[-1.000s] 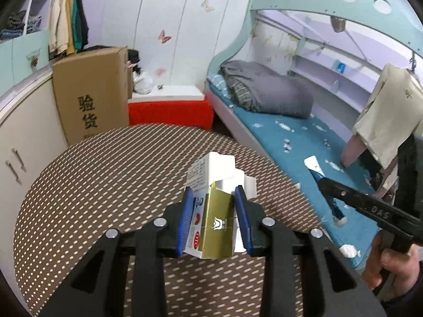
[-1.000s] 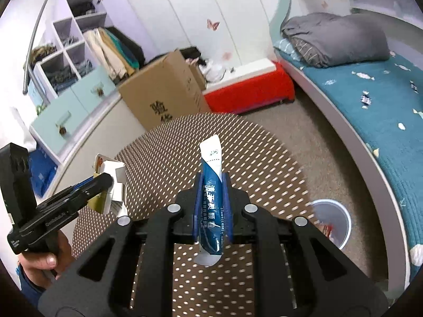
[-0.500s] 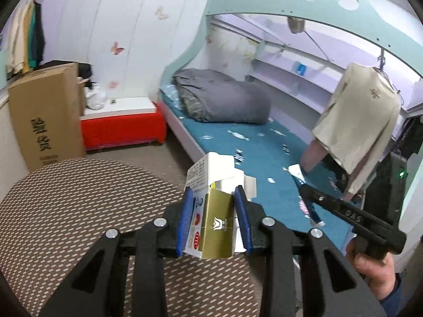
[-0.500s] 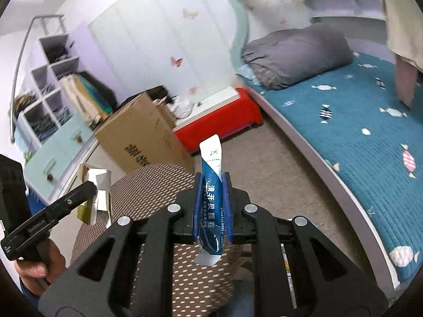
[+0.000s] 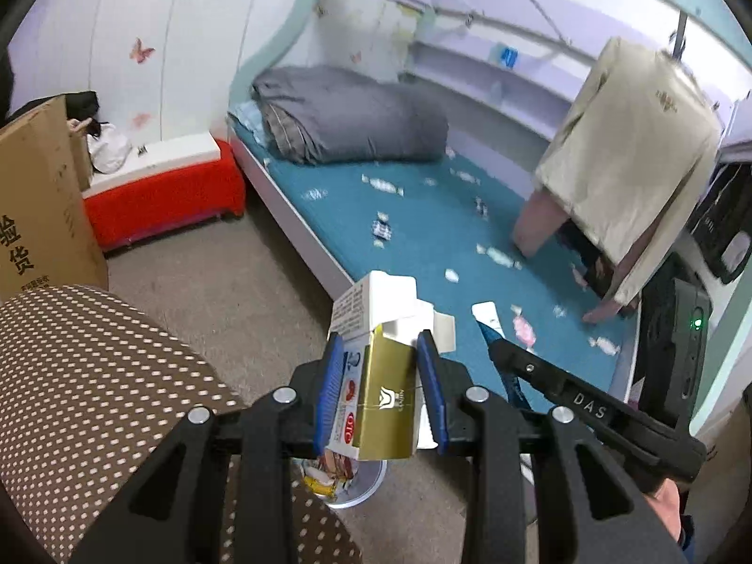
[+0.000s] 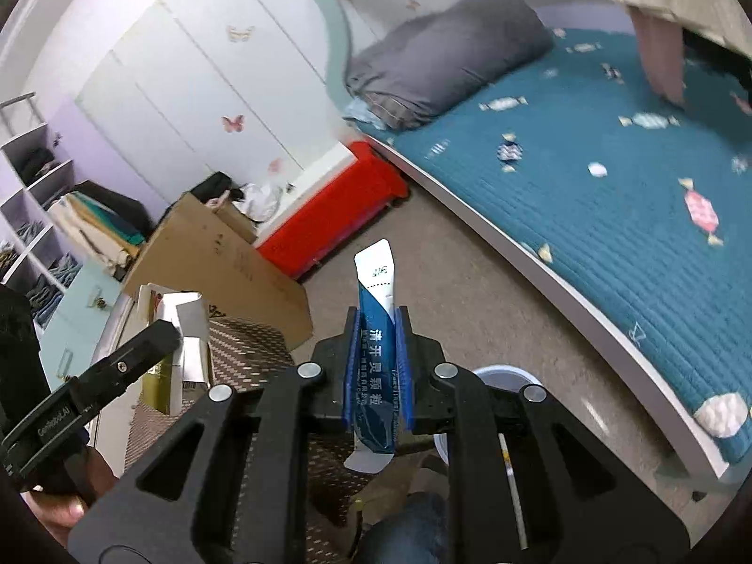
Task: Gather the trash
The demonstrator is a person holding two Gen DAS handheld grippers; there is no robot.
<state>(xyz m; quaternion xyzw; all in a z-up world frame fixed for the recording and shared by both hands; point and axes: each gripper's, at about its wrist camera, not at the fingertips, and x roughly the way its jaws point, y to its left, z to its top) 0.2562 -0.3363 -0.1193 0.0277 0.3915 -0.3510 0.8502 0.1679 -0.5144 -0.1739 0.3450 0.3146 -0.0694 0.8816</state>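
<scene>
A: Gold-and-white cardboard, a small opened box [image 5: 376, 390], sits pinched between the blue pads of my left gripper [image 5: 379, 392], lower centre of the left wrist view.

B: And the right?

A: My right gripper [image 6: 378, 376] is clamped narrow on a blue sachet [image 6: 376, 357], upright, centre frame.

B: The bin?

A: A round white bin [image 5: 364, 489] shows at lower centre, beside the dotted brown table [image 5: 94, 376], holding wrappers.
</scene>
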